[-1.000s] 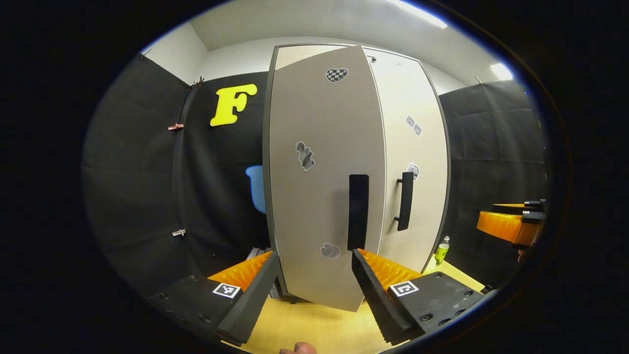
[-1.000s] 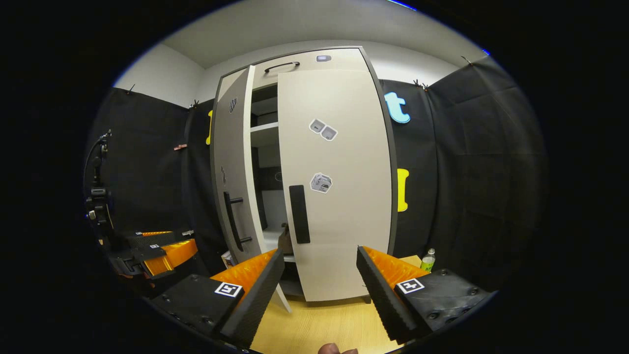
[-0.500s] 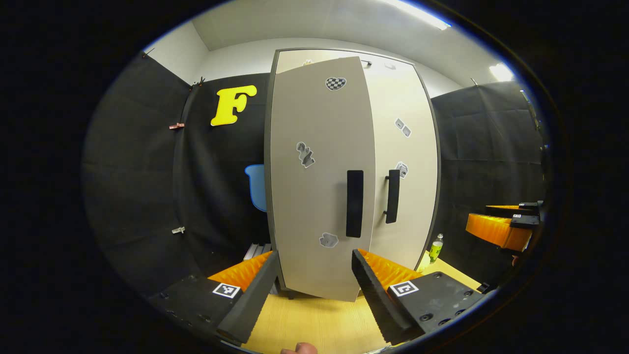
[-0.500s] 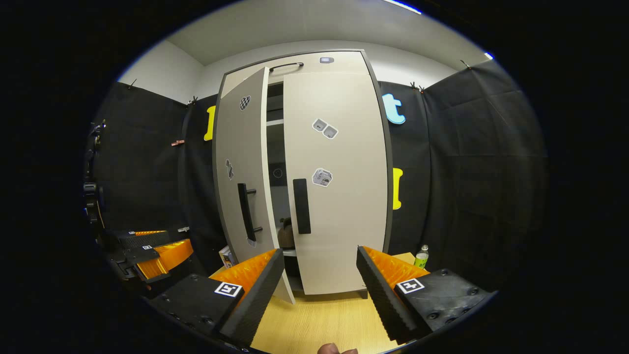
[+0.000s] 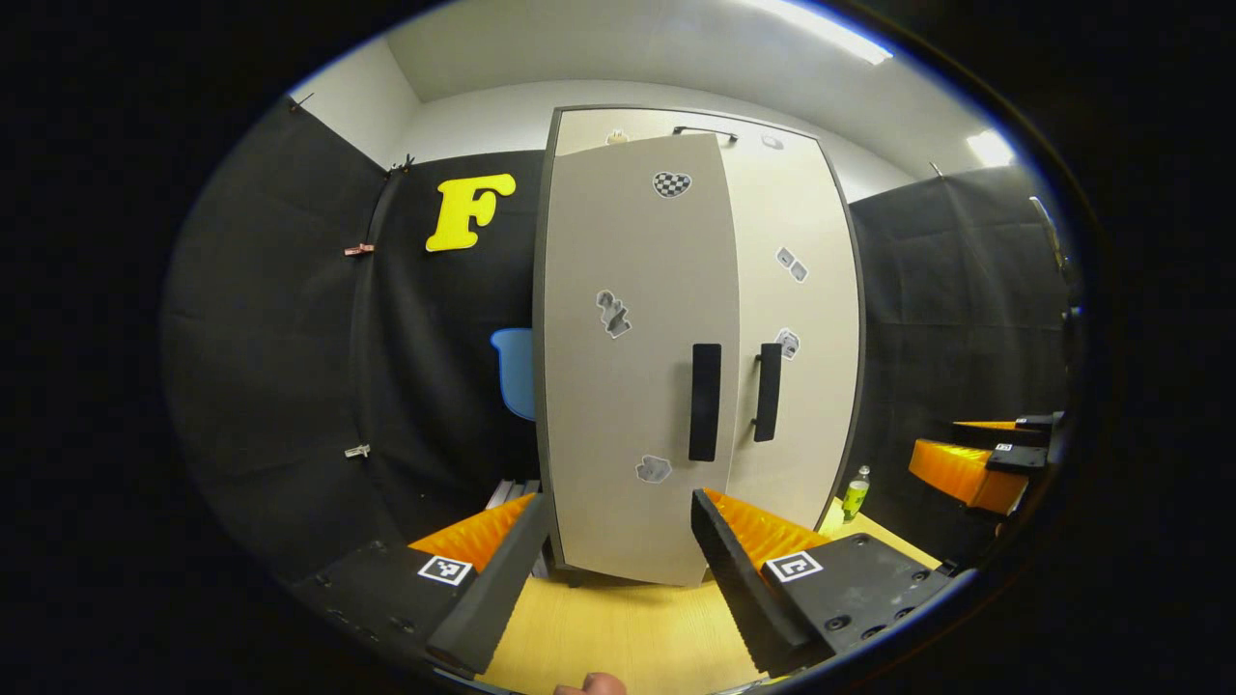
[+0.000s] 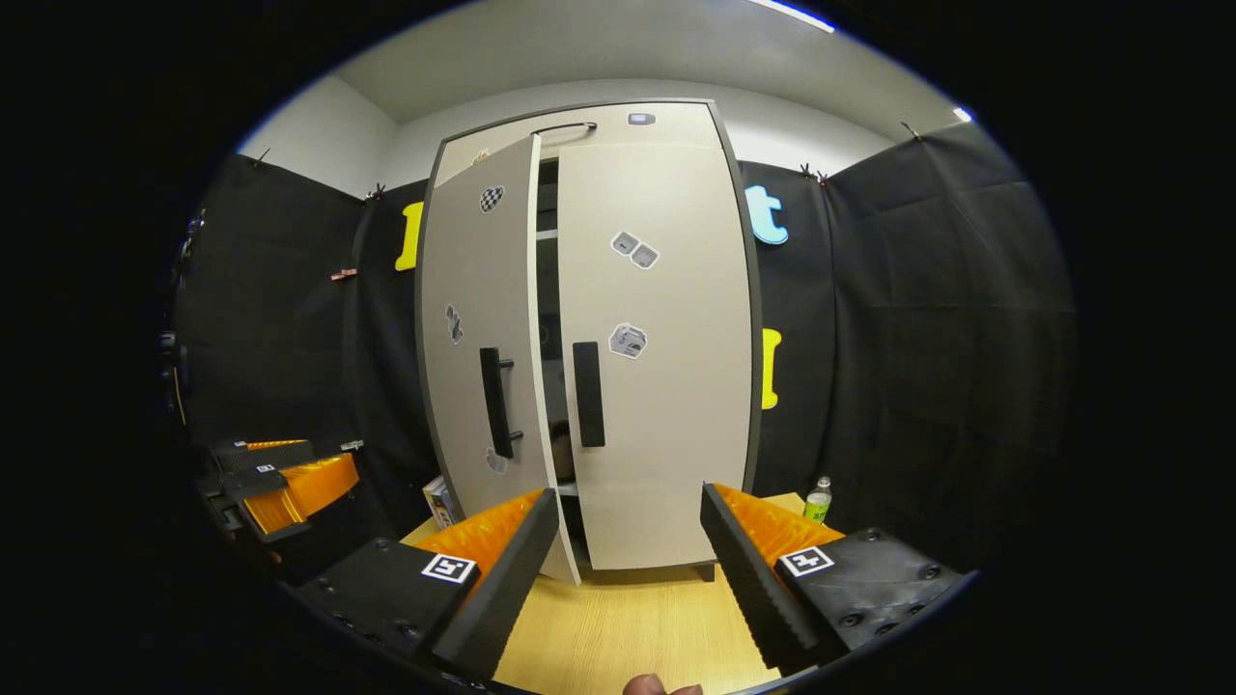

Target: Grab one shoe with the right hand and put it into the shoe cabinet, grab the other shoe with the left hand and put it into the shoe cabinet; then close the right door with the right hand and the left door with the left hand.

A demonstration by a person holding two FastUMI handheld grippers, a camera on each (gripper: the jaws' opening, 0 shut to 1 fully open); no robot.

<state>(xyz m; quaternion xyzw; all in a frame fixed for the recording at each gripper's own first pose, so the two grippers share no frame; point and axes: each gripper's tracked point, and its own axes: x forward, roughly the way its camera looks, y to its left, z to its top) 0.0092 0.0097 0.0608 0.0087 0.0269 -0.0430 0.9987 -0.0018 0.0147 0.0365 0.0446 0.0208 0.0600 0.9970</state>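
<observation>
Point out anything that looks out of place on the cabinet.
The left door is ajar, its free edge standing out from the cabinet with a dark gap beside the shut right door. Both grippers are open and apart from it.

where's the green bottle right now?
The green bottle stands on the wooden floor at the cabinet's lower right corner, against the black cloth, in the right gripper view; the left gripper view shows it there too.

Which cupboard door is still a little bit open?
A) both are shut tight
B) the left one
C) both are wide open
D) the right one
B: in the right gripper view the left door stands out from the cabinet with a dark gap beside it, while the right door lies flat and closed.
</observation>
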